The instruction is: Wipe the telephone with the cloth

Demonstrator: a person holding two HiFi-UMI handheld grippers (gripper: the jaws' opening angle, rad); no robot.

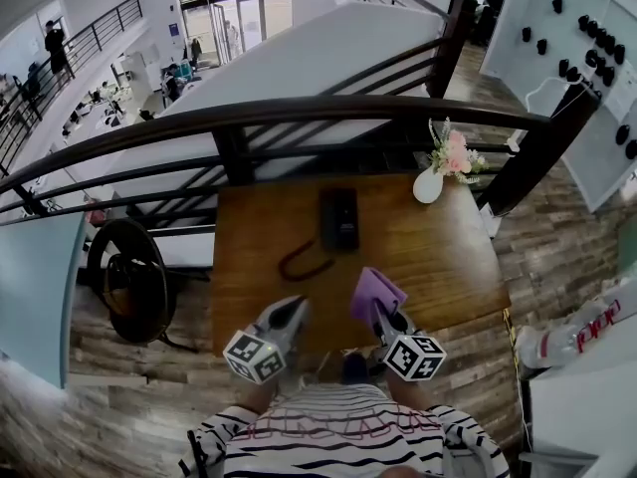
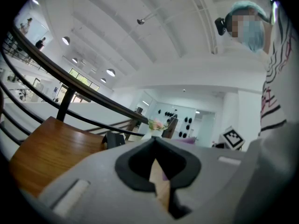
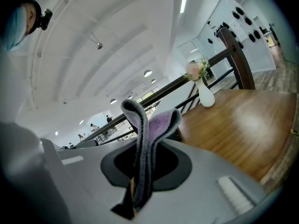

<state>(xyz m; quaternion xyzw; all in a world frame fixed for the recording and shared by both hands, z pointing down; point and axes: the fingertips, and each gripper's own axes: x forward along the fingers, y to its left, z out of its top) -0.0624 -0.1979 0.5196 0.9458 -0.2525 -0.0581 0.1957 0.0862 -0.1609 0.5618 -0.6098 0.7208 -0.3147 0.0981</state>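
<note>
Pinching a folded purple cloth (image 3: 149, 139), the right gripper (image 3: 140, 195) has its jaws closed on it. The left gripper (image 2: 159, 181) has its jaws together, empty. Both are over the near edge of the wooden table (image 1: 438, 257). Black telephone (image 1: 338, 217): mid-table, well apart from the cloth. White vase (image 1: 428, 184): far right corner. Dark railing (image 1: 299, 113) beyond the table. Plank floor (image 1: 557, 227).

Held side by side and pointing forward, left gripper (image 1: 295, 308) had jaws together with nothing between them, right gripper (image 1: 382, 316) had jaws clamped on the folded cloth (image 1: 374, 289).
</note>
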